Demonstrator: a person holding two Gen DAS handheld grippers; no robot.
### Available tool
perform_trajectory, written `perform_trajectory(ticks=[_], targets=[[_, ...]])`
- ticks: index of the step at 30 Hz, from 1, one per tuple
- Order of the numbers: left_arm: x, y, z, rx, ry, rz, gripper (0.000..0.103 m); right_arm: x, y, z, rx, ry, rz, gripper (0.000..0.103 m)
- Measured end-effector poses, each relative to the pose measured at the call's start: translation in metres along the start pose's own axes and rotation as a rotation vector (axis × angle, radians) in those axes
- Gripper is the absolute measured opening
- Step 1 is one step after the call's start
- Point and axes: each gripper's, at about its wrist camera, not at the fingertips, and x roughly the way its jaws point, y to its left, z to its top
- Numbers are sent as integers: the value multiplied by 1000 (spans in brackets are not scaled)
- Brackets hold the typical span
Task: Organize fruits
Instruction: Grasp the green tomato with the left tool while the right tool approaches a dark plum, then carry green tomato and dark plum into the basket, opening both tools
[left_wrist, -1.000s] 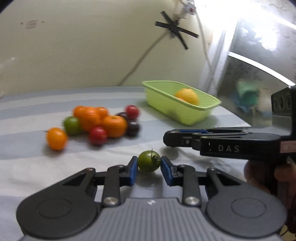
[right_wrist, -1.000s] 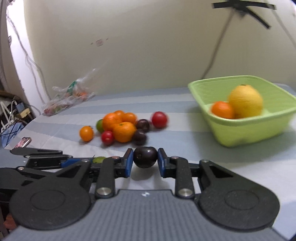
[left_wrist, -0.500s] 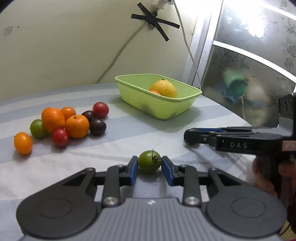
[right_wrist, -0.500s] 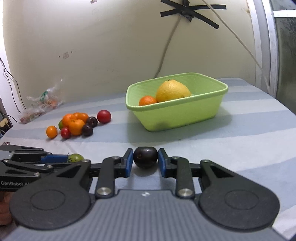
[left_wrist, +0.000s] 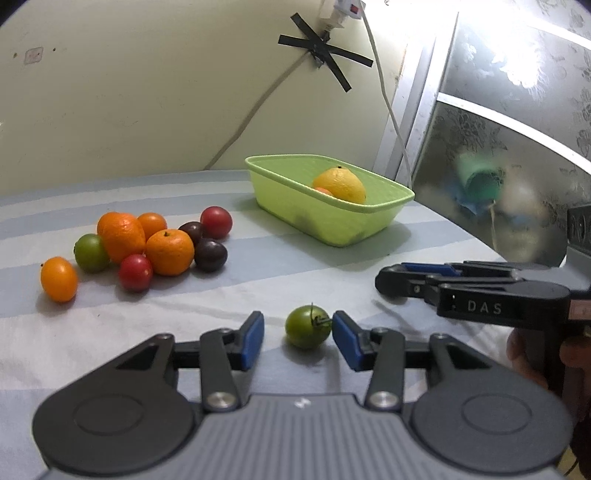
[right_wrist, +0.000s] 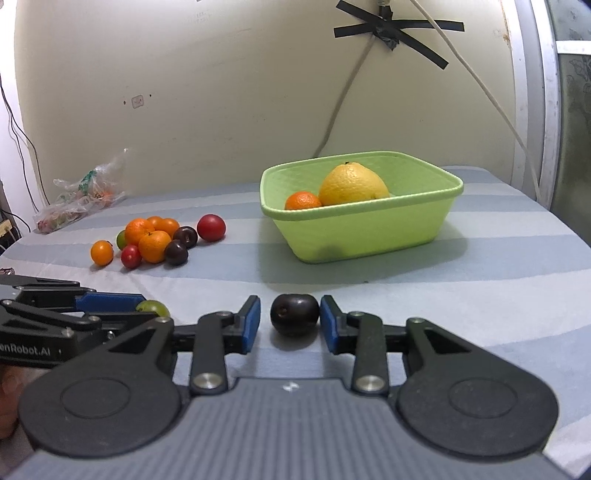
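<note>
Tabletop (right_wrist: 480, 295), covered in a grey-and-white striped cloth, runs back to a cream wall; its right edge curves away beside a frosted-glass door frame. A broad bare strip of cloth lies between the green basket (right_wrist: 365, 236) and both claws. Black tape crosses pin a cable to the wall above the basket. A crumpled plastic bag (right_wrist: 79, 195) lies at the wall, well left of the basket.

Basket: sits toward the back, holding a large yellow citrus (right_wrist: 352, 186) with a small orange (right_wrist: 302, 201) touching its left side.

Fruit pile (right_wrist: 159, 240): left of the basket, apart from it. Oranges, two dark plums, two red fruits, one green, and one small orange fruit lying just off the pile's left end.

Left claw (left_wrist: 298, 339): well in front of the basket, jaws spread. A green tomato (left_wrist: 307, 326) rests on the cloth between them, its stem nearly at the right pad, a clear gap at the left pad.

Right claw (right_wrist: 290, 325): in front of the basket, jaws spread. A dark plum (right_wrist: 294, 314) sits on the cloth between the pads, very close to the right one; contact cannot be told. Small gap at the left.
</note>
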Motion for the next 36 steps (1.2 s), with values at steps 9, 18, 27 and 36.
perform_trajectory(ticks=[9, 18, 27, 36], targets=[[-2, -2, -1, 13, -12, -4, 44, 0, 0, 0, -2, 1, -1, 40], [3, -3, 2, 25, 10, -5, 51, -3, 7, -3, -44, -3, 6, 53], [9, -13, 2, 61, 15, 16, 28, -3, 5, -6, -23, 4, -9, 29], [28, -16, 63, -16, -25, -88, 27, -19, -15, 13, 0, -162, 8, 29]])
